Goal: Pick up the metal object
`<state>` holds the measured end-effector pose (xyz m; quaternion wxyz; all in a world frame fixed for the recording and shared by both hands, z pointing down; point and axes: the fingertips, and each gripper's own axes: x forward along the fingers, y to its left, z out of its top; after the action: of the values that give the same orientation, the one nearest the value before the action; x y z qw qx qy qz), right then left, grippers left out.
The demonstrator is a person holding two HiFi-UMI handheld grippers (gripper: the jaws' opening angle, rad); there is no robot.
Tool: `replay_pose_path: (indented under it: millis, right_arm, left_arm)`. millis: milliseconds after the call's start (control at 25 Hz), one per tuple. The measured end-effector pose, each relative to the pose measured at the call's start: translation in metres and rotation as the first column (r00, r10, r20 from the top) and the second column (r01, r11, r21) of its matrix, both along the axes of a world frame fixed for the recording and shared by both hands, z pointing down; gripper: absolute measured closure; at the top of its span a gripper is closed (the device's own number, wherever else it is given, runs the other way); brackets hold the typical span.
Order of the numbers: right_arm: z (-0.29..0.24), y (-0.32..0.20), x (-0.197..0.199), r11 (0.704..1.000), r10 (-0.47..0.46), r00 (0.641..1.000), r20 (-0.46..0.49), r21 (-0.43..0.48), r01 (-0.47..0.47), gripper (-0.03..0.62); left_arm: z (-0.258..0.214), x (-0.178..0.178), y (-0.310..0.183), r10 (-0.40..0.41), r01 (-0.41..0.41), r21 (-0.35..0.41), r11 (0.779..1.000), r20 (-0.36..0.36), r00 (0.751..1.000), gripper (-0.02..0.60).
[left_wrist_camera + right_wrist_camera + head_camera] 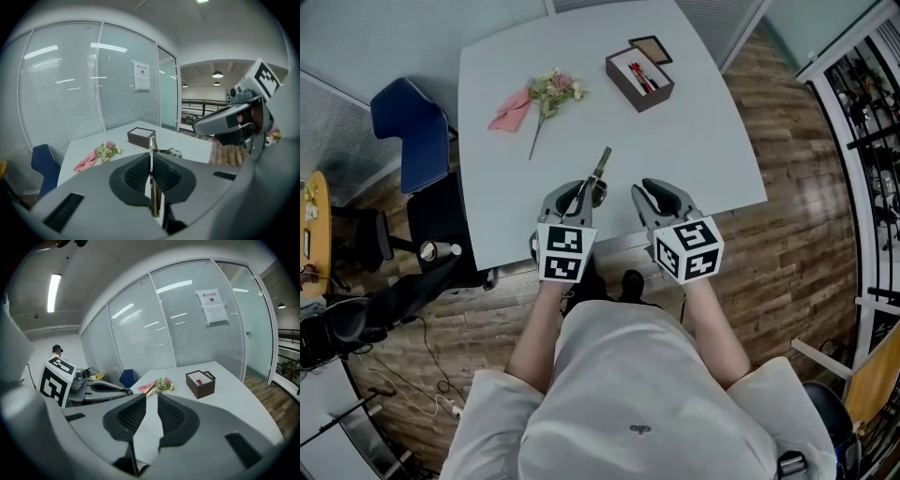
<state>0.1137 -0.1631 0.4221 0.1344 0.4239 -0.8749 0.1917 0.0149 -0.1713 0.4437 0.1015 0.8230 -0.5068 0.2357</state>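
The metal object [599, 172] is a thin brass-coloured strip. It sticks out forward from my left gripper [582, 193], over the near part of the white table [703, 141]. In the left gripper view the strip [153, 187] stands on edge, clamped between the dark ribbed pads [136, 174] of that gripper [151, 161], which is shut on it. My right gripper [652, 193] hovers just to the right, by the table's front edge. Its jaws [151, 401] stand apart with nothing between them.
At the table's far side there is a dark brown box [639, 78] with red pens in it and a small frame [651, 49] beside it. A flower sprig [551, 92] and a pink cloth [512, 111] lie at the far left. A blue chair [412, 131] stands left of the table.
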Motion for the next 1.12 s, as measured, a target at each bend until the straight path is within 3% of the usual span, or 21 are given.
replay_pose_path:
  millis: [360, 680, 1120]
  right_arm:
    - [-0.013, 0.019, 0.028, 0.999, -0.006, 1.0, 0.006, 0.043, 0.006, 0.528]
    - [-0.029, 0.033, 0.035, 0.996, -0.038, 0.999, 0.009, 0.086, 0.037, 0.539]
    - [-0.054, 0.046, 0.024, 0.986, -0.091, 0.995, 0.032, 0.145, 0.085, 0.56]
  left_arm:
    - [-0.027, 0.026, 0.017, -0.03, 0.037, 0.047, 0.998, -0.135, 0.99, 0.56]
    - [-0.053, 0.042, 0.029, -0.036, 0.055, 0.097, 0.994, -0.191, 0.981, 0.56]
    - [-0.08, 0.036, 0.046, -0.085, 0.124, 0.149, 0.981, -0.246, 0.966, 0.56]
